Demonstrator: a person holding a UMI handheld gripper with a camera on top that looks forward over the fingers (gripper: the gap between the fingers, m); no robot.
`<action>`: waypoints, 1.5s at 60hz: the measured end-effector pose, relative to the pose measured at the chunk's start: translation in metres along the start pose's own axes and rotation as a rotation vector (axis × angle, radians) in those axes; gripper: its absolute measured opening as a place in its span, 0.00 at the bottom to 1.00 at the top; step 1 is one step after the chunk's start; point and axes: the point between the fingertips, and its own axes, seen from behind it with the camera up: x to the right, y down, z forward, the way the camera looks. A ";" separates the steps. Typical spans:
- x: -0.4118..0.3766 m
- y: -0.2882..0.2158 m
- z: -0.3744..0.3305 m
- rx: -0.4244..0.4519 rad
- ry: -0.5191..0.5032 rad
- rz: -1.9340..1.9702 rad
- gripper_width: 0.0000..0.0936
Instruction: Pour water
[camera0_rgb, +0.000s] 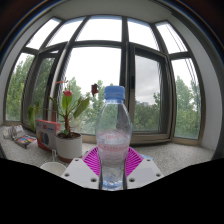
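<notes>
A clear plastic water bottle (112, 140) with a blue cap (114, 94) was seen standing upright between the fingers of the gripper (111, 163), its lower body set against the magenta pads (95, 160) that showed at either side of it. The pads appeared to lie close against the bottle's walls, so the fingers were judged to be clamped on it, though the contact itself could not be made out with certainty. The bottle was held in front of a pale window-sill counter (175, 152); to the left, a little farther off, a white pot (68, 146) with a red-flowered plant (67, 104) was set, and further left a pink box (47, 131) was placed. A white rim, perhaps a cup (50, 167), was glimpsed near the left finger, but it was too little shown to be named surely. Since the cap was seen on the bottle, no pouring could yet be done – it would have to be removed first. For the step in hand, a firm, level grip around the middle of the bottle was called for, with the thin walls not squeezed so hard that water would be forced out once opened. The tilt was best begun slowly – the mouth brought over the receiving vessel before any lean was given.
</notes>
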 end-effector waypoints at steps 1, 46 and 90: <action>0.001 0.006 -0.003 -0.019 0.002 -0.002 0.28; 0.027 0.129 -0.029 -0.342 0.140 0.068 0.92; -0.072 -0.020 -0.379 -0.390 0.224 0.058 0.91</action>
